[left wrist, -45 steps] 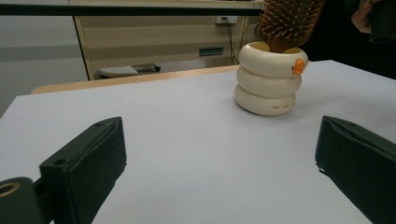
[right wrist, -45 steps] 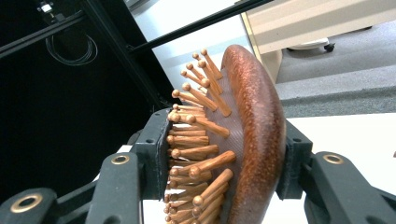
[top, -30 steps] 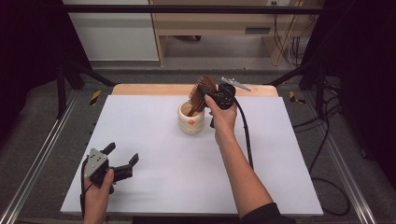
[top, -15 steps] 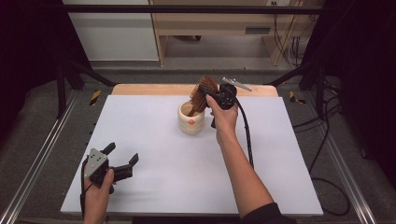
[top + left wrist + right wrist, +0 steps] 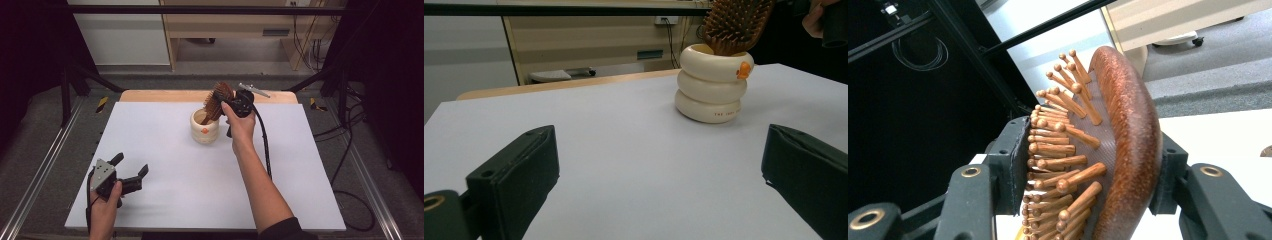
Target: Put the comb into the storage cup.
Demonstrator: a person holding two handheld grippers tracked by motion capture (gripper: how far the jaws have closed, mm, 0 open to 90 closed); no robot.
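Right arm stretched forward across the counter (image 5: 165, 165), forearm running diagonally from the near edge, wrist cocked so the right gripper (image 5: 231, 102) sits above and just right of the cream cup (image 5: 205, 126). Its jaws are clamped on the wooden hairbrush (image 5: 218, 101) — one pad on the bristle side, the other on the rounded back, seen close in the right gripper view (image 5: 1118, 150). The brush head tilts up and to the right, lower end down inside the cup's mouth; the left gripper view shows the bristles (image 5: 736, 22) over the rim of the cup (image 5: 714, 82), which is a stacked three-ring shape with a small orange mark.

Left hand low at the near left corner of the counter, wrist straight, left gripper (image 5: 131, 173) pointing toward the cup — jaws wide apart, nothing between them, bare counter ahead (image 5: 639, 165).

Cup stands toward the far middle of the counter, close to the wooden strip (image 5: 165, 96) along the far edge. Wide open surface between cup and left gripper, also to the cup's left and right. Right gripper's cable (image 5: 263, 142) trails back beside the forearm. Metal rails (image 5: 40, 170) run along both sides off the counter.
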